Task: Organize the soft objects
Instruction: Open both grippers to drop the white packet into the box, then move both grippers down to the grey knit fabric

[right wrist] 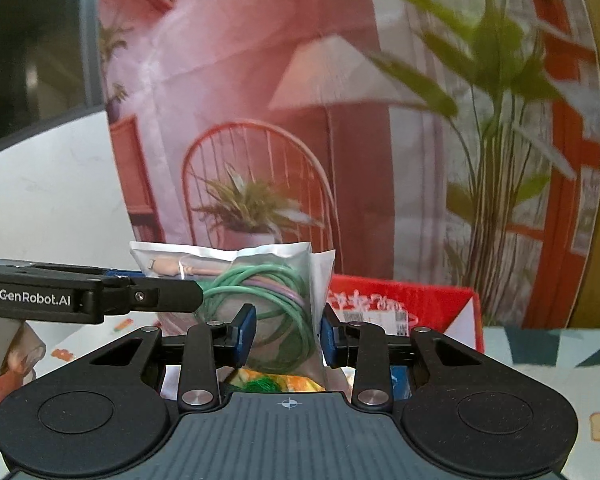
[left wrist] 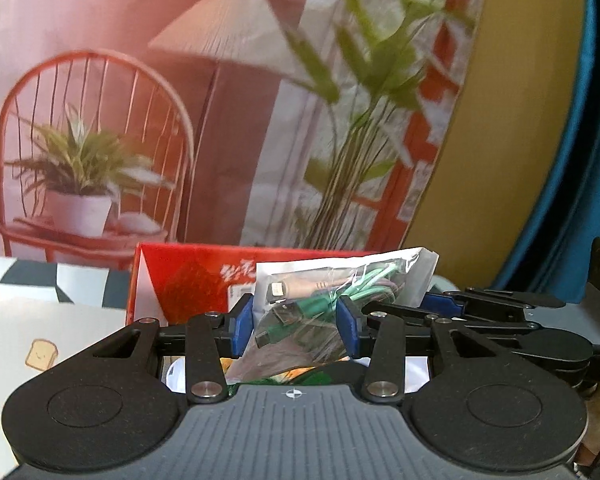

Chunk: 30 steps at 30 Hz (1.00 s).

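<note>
A clear plastic bag of coiled green and pink cables [left wrist: 320, 300] is held up in the air between both grippers. My left gripper [left wrist: 296, 324] is shut on one side of the bag, its blue pads pressing the plastic. My right gripper [right wrist: 286, 330] is shut on the other side of the same bag [right wrist: 268, 292]. The right gripper's fingers [left wrist: 480, 304] reach in from the right in the left wrist view. The left gripper's fingers [right wrist: 100, 296] reach in from the left in the right wrist view. Something orange and green [right wrist: 276, 382] lies below the bag, mostly hidden.
A red carton [left wrist: 188, 280] stands just behind the bag, also in the right wrist view [right wrist: 420, 304]. A printed backdrop with a chair, lamp and plants [left wrist: 220, 120] hangs behind. The table has a patterned cloth with toast pictures [left wrist: 40, 354].
</note>
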{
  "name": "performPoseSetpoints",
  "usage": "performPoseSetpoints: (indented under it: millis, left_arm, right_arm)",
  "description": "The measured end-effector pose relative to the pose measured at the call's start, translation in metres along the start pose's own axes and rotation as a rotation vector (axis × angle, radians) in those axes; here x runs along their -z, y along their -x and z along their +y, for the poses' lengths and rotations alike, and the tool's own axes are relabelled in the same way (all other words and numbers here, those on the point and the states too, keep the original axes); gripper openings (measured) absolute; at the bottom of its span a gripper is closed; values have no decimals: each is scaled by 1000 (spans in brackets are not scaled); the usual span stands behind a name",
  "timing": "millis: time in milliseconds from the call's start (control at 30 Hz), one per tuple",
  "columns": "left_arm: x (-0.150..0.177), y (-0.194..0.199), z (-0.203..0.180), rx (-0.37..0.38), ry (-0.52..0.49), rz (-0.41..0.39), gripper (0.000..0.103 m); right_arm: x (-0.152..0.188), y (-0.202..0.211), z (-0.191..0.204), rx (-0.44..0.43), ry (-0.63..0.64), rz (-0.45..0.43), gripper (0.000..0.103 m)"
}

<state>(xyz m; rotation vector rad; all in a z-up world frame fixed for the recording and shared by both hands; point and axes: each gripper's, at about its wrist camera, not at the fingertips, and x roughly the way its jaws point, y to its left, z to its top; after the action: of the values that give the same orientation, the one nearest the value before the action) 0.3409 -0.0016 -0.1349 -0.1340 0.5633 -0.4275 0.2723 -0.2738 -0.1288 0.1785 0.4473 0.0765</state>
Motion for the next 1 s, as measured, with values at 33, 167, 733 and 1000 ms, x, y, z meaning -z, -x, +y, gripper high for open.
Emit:
performPoseSetpoints:
  millis: [33,167,733,1000]
  left_arm:
    - [1,-6,3,-4,2,11,47]
    - [8,-27,12,-15,5,50,47]
    - [6,-27,25,-105,-8,36,78]
    - [12,13,14,-113,-18,-2,86]
  right_arm:
    - [2,-7,-3,2,-9,16,31]
    - [11,-31,-14,12,-46,69,31]
    - [31,-44,-36,176,-125,148,39]
    - [34,-14,-19,179,-70,119,47]
